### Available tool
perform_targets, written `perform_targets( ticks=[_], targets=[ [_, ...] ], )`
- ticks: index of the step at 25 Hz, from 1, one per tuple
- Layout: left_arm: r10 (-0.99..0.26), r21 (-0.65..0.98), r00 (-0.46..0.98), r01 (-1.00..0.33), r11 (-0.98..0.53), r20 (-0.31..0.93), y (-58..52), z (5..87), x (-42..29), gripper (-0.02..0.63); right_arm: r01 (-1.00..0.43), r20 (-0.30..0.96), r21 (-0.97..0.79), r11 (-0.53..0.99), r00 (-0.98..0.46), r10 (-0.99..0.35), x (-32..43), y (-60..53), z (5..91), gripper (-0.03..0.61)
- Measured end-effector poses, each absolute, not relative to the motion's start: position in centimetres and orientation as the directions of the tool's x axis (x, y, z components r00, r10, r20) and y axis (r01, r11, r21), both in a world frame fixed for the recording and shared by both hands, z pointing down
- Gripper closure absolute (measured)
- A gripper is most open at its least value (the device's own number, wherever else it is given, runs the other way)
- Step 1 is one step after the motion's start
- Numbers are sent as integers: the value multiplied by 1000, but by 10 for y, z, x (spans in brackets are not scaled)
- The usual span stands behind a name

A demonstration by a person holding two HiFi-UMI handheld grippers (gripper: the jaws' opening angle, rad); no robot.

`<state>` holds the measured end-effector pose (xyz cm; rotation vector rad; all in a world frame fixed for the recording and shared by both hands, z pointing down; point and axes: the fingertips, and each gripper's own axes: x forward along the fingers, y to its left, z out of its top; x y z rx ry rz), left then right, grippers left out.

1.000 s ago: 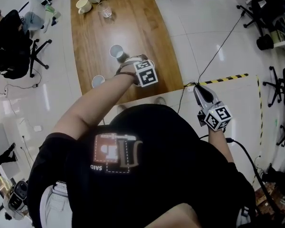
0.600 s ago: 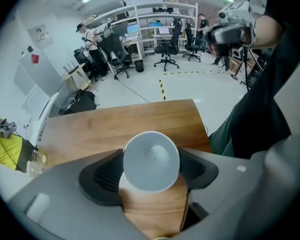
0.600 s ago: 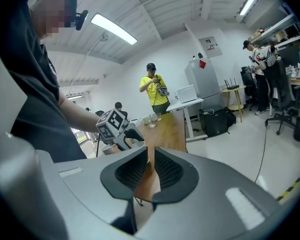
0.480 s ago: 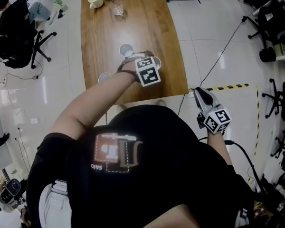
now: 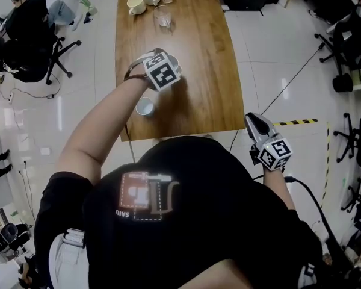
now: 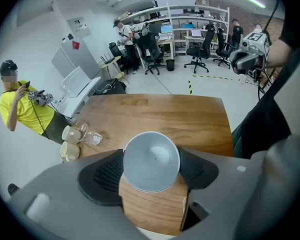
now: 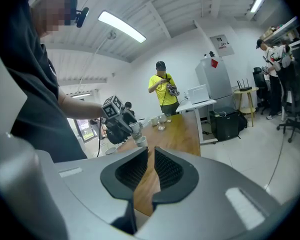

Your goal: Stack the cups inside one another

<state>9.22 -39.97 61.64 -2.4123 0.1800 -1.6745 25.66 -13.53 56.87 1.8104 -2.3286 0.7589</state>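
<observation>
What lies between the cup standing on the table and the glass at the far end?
Head view: bare table wood; the left gripper, holding another cup, hangs above it.

Head view: cup [image 6: 151, 161] mostly hidden behind left gripper [image 5: 163, 70]; jaws unseen. 2 far mugs [image 5: 135, 5] tiny.

The bench [image 5: 198, 71] is showing warm brown wood with darker lines, and the floor [image 5: 271, 53] around it is shining white, with tape [image 5: 296, 123] striped yellow and black. The cup [image 6: 151, 156] in the left gripper [image 6: 151, 173] is looking pale grey-white between dark grey pads [image 6: 107, 176], and that gripper's cube [image 5: 163, 71] is wearing black and white squares.
</observation>
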Motion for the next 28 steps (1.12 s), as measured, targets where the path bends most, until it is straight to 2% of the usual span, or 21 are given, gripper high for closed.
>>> perform_targets(
  ticks=[11, 14, 19, 22, 28],
  targets=[
    [-202, -194, 348, -57, -979, 916, -412, 641, 101, 255, -935, 388, -330, 133, -263, -883, 266, -131, 570, 523],
    [-216, -160, 476, -155, -975, 852, -410, 597, 96, 255, -930, 362, -329, 162, -283, -889, 262, -142, 559, 524],
    [-235, 11, 785, -294, -956, 572, -382, 499, 31, 273, -925, 293, -274, 262, -339, -894, 245, -183, 523, 528],
    [-313, 123, 864, -387, -914, 394, -367, 477, -35, 329, -914, 249, -252, 319, -380, -891, 230, -215, 505, 533],
    [-551, 343, 819, -569, -747, 159, -340, 489, -144, 556, -873, 234, -244, 422, -475, -848, 183, -256, 500, 553]
  ],
)
